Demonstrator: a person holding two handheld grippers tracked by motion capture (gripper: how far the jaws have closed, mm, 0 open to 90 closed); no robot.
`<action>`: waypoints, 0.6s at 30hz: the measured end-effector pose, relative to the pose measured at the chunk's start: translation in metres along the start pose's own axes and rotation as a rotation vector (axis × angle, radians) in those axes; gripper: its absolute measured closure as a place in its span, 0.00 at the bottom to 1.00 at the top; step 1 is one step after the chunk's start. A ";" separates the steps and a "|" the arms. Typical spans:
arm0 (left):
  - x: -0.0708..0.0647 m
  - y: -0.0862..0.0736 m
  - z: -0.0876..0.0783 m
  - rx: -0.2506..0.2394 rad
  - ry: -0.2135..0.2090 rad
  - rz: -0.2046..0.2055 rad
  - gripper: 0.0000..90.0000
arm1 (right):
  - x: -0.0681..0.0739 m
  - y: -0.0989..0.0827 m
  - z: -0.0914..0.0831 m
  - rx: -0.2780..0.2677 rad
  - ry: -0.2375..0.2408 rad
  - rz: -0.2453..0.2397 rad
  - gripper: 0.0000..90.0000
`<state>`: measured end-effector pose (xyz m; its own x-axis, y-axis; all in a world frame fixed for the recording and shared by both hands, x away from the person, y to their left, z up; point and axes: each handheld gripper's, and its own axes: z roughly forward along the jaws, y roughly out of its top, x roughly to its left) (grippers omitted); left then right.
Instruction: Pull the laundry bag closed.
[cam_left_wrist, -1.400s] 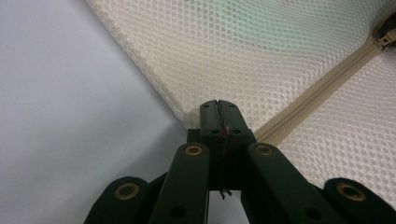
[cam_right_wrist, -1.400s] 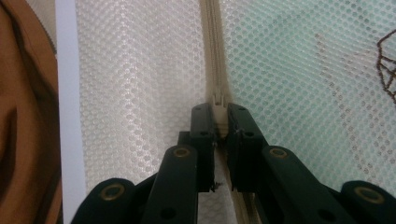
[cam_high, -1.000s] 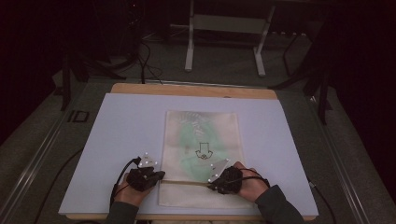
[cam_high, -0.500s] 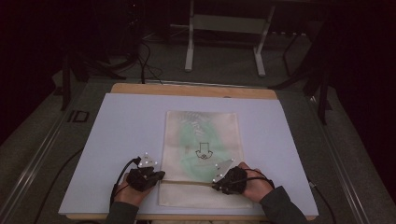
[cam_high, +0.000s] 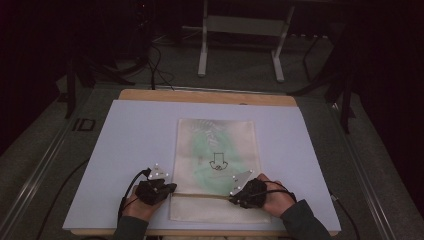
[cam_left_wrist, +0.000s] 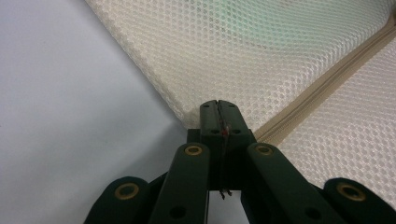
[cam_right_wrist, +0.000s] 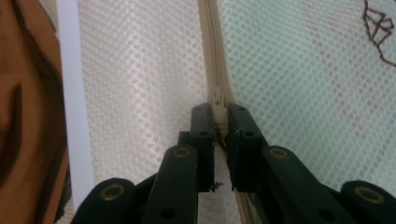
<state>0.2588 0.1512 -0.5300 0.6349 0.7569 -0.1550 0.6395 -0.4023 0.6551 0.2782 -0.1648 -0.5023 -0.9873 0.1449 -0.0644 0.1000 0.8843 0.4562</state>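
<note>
Cream mesh bag (cam_high: 216, 165) lies flat mid-table near the person's edge: light, limp, likely to bunch. Left gripper (cam_left_wrist: 218, 108) is clamped on its corner by the zip; right gripper (cam_right_wrist: 218, 114) pinches the small zipper pull (cam_right_wrist: 217, 99), the best purchase.

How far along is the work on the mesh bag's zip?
Done: the mesh bag lies flat on the table, and both grippers are set at its zip. In hand: the left gripper pinches the bag's edge at the zip's end; the right gripper is shut on the zip slider. Left: the zip still looks closed, so the pull along it remains.
</note>
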 end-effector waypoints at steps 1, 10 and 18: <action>0.000 0.000 0.000 0.001 -0.001 0.000 0.99 | 0.000 -0.001 0.000 -0.005 0.002 0.001 0.92; 0.000 0.000 0.000 0.000 -0.001 -0.001 0.99 | -0.002 -0.002 -0.001 0.003 0.003 -0.005 0.92; 0.000 0.000 0.000 -0.001 -0.001 -0.002 0.99 | -0.002 -0.006 -0.006 0.024 -0.007 0.000 0.92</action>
<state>0.2587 0.1513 -0.5301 0.6342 0.7571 -0.1567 0.6402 -0.4005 0.6556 0.2787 -0.1727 -0.4999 -0.9866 0.1475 -0.0703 0.1028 0.8947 0.4347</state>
